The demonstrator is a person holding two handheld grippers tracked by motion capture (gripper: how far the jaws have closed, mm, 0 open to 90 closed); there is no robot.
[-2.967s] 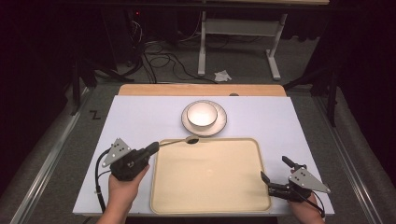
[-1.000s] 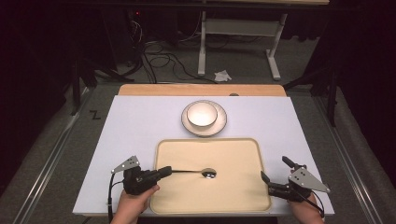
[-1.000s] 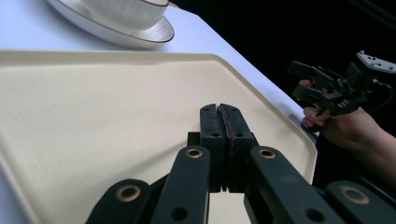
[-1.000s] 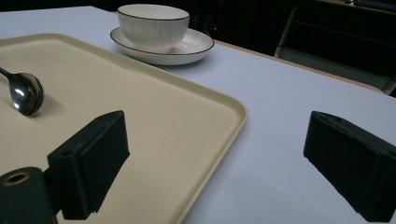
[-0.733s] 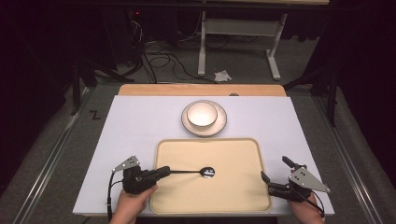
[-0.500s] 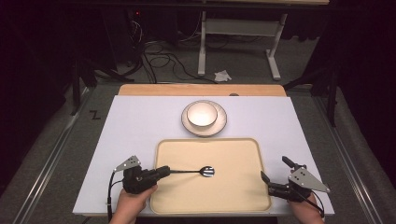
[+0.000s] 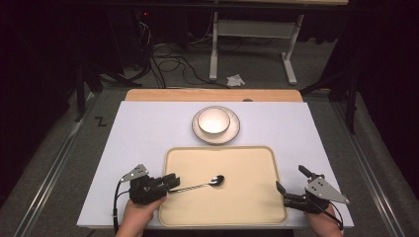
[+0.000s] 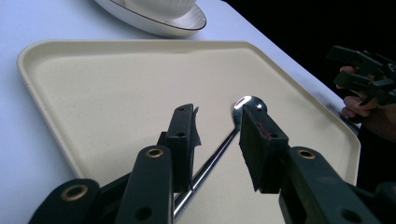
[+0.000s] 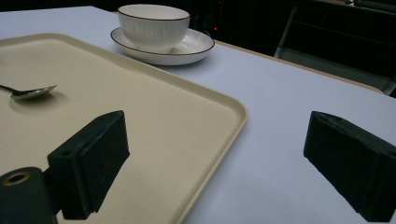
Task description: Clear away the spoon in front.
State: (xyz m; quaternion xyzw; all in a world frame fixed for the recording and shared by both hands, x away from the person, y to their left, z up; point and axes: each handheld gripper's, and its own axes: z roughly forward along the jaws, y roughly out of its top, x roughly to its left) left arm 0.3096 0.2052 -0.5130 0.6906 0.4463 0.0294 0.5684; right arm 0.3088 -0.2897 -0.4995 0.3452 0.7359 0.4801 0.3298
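The left gripper (image 8: 217, 135) has just been opening; its jaws stand apart, released, with the spoon (image 8: 219, 149) handle between them, lying on the tray (image 7: 247, 207). Spoon bowl points toward 3 o'clock in the high view. Handle end is hidden beneath the jaws. The right gripper (image 9: 219, 163) is spread wide, empty, at the tray's right edge.

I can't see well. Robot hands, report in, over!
Left gripper just opening, spoon loose between jaws, lying on tray. Right gripper open, empty. Nothing in the way.

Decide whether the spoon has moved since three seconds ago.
Yes. The spoon went from the table beside the plate down onto the tray.
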